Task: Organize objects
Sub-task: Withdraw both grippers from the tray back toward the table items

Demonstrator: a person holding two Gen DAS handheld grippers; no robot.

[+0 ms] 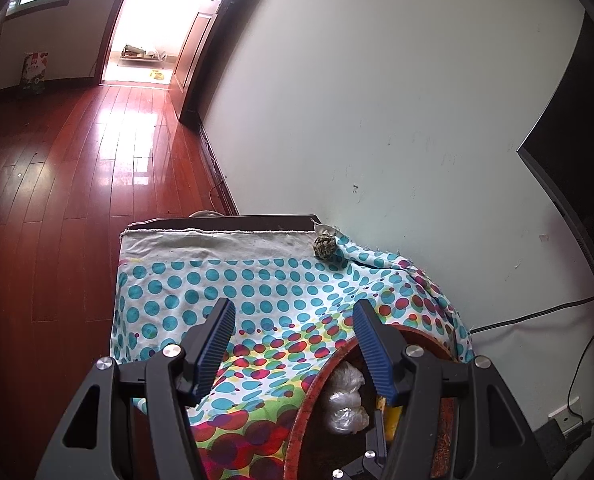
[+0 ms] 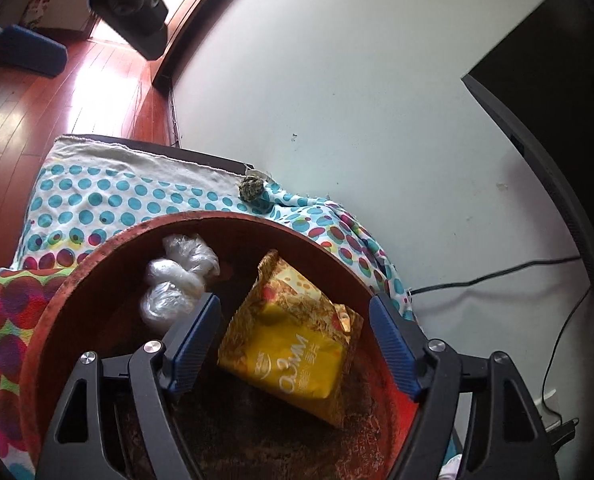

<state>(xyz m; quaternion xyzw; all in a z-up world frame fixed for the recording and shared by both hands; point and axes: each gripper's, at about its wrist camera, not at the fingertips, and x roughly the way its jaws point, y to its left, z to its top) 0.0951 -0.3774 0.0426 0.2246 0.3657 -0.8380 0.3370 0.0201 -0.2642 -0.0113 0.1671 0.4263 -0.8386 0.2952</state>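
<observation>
The right tongs stand wide above the red bowl, holding nothing; the yellow snack packet lies between the 2 fingers, apart from both; a clear plastic bag sits beside it in the bowl; the left tongs gape wide over the dotted cloth, empty; a small mottled ball rests at the cloth's far edge by the wall.

We held the left gripper open over the dotted cloth; a small ball sat near the wall, a tub below.
</observation>
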